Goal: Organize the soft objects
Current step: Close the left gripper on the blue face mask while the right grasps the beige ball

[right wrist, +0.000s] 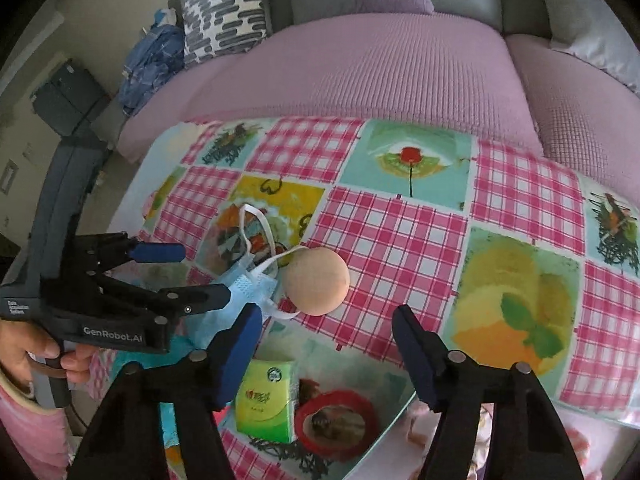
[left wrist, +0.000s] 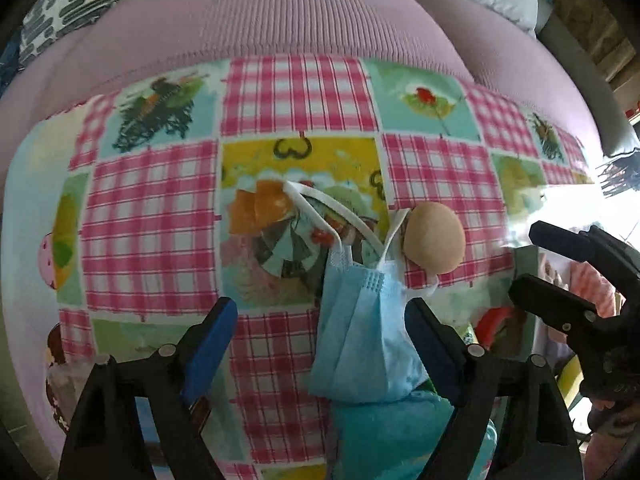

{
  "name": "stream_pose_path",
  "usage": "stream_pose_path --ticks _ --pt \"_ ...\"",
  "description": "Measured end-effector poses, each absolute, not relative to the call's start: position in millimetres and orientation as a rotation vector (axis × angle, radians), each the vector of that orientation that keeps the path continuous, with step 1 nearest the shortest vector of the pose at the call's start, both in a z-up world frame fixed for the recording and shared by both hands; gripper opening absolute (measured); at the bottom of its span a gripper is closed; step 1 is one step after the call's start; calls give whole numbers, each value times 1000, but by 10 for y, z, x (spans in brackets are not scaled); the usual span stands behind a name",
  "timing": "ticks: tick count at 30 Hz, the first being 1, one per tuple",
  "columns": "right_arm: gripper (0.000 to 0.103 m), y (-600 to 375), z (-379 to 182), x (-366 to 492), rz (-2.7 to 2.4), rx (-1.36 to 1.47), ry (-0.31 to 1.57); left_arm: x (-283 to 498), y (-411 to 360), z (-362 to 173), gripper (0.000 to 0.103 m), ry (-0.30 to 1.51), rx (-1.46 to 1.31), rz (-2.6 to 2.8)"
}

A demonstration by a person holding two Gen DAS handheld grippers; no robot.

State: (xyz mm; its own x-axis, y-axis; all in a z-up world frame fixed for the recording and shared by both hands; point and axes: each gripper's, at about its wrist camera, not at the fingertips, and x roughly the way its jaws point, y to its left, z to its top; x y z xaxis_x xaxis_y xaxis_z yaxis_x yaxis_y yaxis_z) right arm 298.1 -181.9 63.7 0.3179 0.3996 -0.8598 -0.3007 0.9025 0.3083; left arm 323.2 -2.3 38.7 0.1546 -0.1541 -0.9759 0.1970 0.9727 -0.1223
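Blue-padded fingers of the left gripper [left wrist: 320, 344] fill the bottom of the left wrist view, standing wide apart over the desk [left wrist: 152, 208] with a blue mask [left wrist: 360, 340] between them; the mask lies close against the pad nearer the right gripper, but whether that pad touches it I cannot tell, and the other pad is well clear, so nothing is gripped. Beneath the mask's near end sits a teal pouch [left wrist: 384, 432], partly hidden. The mask's white loops [left wrist: 320, 200] trail away across the patchwork cloth, and a tan ball [left wrist: 434, 240] rests just beside the mask, one loop running up against it. In the right wrist view the right gripper [right wrist: 326, 340] hovers with its fingers moderately apart and empty; the ball lies a little beyond the gap between them, untouched. Closer to that camera a green tissue pack [right wrist: 268, 400] and a red tape roll [right wrist: 340, 424] lie side by side near the desk edge. A hand [right wrist: 36, 356] holds the left gripper's handle at the frame's left. Judging by the layout, sorting has barely begun: mask, ball and tissue pack all lie loose on the desk, and no container for them shows. The pink sofa [right wrist: 360, 72] behind carries only cushions. Likely next, the left fingers take the mask and the right the ball
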Motion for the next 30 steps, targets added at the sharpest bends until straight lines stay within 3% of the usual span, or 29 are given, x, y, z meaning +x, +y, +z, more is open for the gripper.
stream_pose_path --ticks 2,5,8,12,15,18,30 --pt "64 -1788 575 3025 461 83 1179 3260 -45 323 85 1408 42 -256" --pt "62 -1719 499 3089 472 77 1199 3290 -64 192 68 1450 31 -271" --pt "60 -1678 429 3141 478 66 1214 3297 -94 143 63 1447 35 -274" --pt "60 -1600 359 3192 488 41 1230 3303 -127 143 33 1424 46 -278" --pt "60 -1570 336 3230 494 41 1233 3296 -131 135 23 1412 24 -293" --pt "60 -1514 304 3250 506 34 1238 3346 20 121 18 1410 -12 -286" --pt "60 -1262 174 3256 505 -78 1248 3385 158 114 18 1404 -34 -285"
